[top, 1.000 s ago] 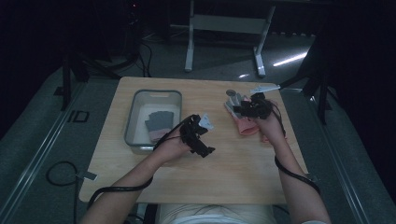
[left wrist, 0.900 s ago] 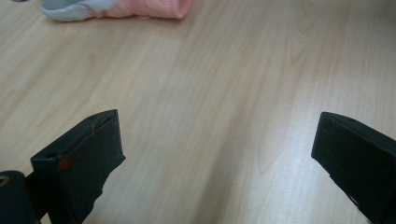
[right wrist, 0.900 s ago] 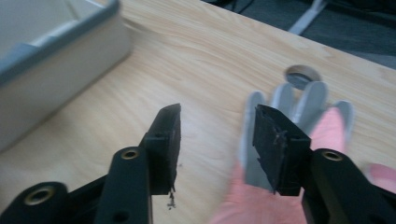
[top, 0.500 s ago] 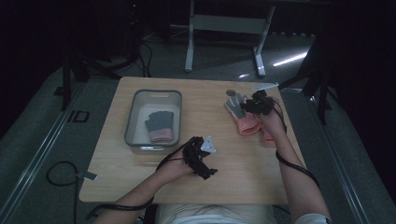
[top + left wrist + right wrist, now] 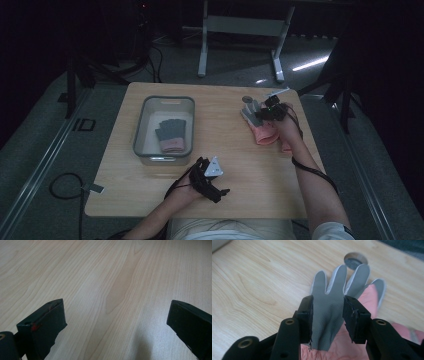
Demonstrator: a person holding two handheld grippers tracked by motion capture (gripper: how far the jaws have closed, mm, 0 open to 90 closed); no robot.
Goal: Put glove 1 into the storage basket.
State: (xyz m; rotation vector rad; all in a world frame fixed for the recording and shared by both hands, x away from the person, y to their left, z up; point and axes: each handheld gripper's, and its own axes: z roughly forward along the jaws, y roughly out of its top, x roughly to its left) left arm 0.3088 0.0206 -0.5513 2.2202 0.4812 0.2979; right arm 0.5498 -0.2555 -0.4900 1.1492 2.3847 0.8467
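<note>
Left to right across the wooden table [image 5: 150, 192]. A grey plastic tub [image 5: 145, 150] stands left of centre and holds one glove [image 5: 171, 135], grey-palmed with a pink cuff, lying flat on its floor. Near the front edge the left gripper [image 5: 222, 192] rests low over bare wood; in the left gripper view its jaws stand wide apart with nothing between them.

Toward the right, a second work glove [image 5: 257, 125] lies flat on the table top, grey coated fingers pointing away from the person and pink knitted cuff nearest the wrist, just in front of a round cable hole [image 5: 247, 99]. The right gripper [image 5: 328, 312] straddles the coated palm, one jaw on each side of a raised fold; its jaws have just been closing, and they now press the fold at a narrow setting.

Handling, by judgement: the glove is light, limp and unbreakable; it will sag and trail when lifted. The textured coating offers good friction, so a pinch at the palm or cuff, gathering both layers, should hold.

Against the earlier views, the left gripper has drawn back from beside the tub toward the front edge and sunk lower, while the right gripper has come down onto the glove.
</note>
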